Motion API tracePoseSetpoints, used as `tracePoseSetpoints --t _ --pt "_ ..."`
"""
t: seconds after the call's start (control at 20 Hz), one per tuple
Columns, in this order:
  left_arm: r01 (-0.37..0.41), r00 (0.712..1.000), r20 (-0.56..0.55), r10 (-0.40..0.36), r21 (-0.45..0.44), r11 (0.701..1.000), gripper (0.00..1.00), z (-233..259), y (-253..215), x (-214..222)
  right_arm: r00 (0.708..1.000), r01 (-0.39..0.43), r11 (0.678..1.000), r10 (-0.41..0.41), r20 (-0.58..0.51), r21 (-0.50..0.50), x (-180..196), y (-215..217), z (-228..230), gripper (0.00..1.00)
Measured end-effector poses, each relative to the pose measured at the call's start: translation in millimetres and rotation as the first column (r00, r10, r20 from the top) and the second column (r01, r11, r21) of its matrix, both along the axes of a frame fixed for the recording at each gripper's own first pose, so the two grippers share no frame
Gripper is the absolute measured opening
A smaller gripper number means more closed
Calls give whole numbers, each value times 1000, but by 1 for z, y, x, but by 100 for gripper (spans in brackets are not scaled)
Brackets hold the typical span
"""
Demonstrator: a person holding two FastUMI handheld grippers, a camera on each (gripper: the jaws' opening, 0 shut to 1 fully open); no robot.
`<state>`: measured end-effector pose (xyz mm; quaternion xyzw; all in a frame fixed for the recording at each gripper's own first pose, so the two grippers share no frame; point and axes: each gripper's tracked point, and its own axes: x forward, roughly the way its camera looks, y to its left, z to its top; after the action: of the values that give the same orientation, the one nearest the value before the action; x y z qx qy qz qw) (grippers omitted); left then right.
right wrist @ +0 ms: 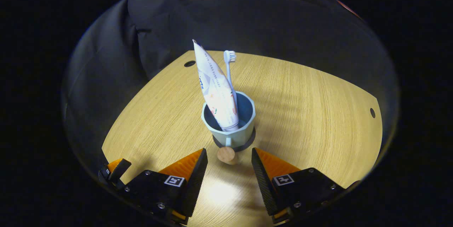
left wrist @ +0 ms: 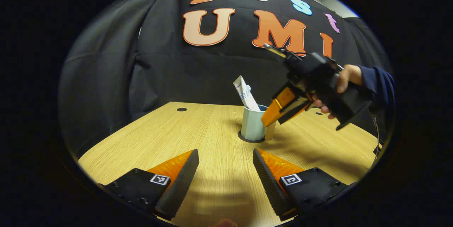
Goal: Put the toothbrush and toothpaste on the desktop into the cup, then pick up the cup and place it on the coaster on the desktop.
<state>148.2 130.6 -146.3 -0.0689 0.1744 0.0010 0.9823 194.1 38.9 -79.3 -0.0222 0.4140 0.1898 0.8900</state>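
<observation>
Standing on the coaster (right wrist: pixel 247 144) directly ahead of the right gripper (right wrist: pixel 228 165), whose fingers are spread and empty, the cup (right wrist: pixel 231 133) holds toothpaste (right wrist: pixel 216 92) and toothbrush (right wrist: pixel 230 68); left gripper (left wrist: pixel 224 170) likewise released.

Toothpaste (right wrist: pixel 216 89) and toothbrush (right wrist: pixel 230 68) upright in cup (right wrist: pixel 231 135) on coaster (right wrist: pixel 247 145)

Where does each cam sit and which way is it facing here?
Left gripper view: rides the left gripper, low, facing across the desk at the cup; also the right gripper and the hand holding it.
Right gripper view: rides the right gripper, tilted down at the cup on the coaster; own fingers open.
Shared: cup, toothpaste, desk.
</observation>
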Motion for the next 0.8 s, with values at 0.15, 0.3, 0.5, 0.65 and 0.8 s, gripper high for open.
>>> tracePoseSetpoints --t 0.15,0.3,0.5,0.65,0.8 --pt "-5 1000 15 4 20 1000 98 11 0 1 997 37 997 -42 72 71 -8 -21 15 77" --pt "2 999 40 -3 26 1000 98 25 -7 3 981 64 992 -82 178 107 -15 -49 40 73" --pt "33 998 62 -33 4 999 98 42 -40 14 933 82 978 -142 330 190 -35 -84 78 83" --pt "41 995 92 -42 12 999 98 58 -57 22 866 117 969 -207 456 219 -54 -122 95 85" --pt "57 991 120 -57 5 998 98 70 -78 27 820 147 958 -256 512 244 -76 -148 87 86"
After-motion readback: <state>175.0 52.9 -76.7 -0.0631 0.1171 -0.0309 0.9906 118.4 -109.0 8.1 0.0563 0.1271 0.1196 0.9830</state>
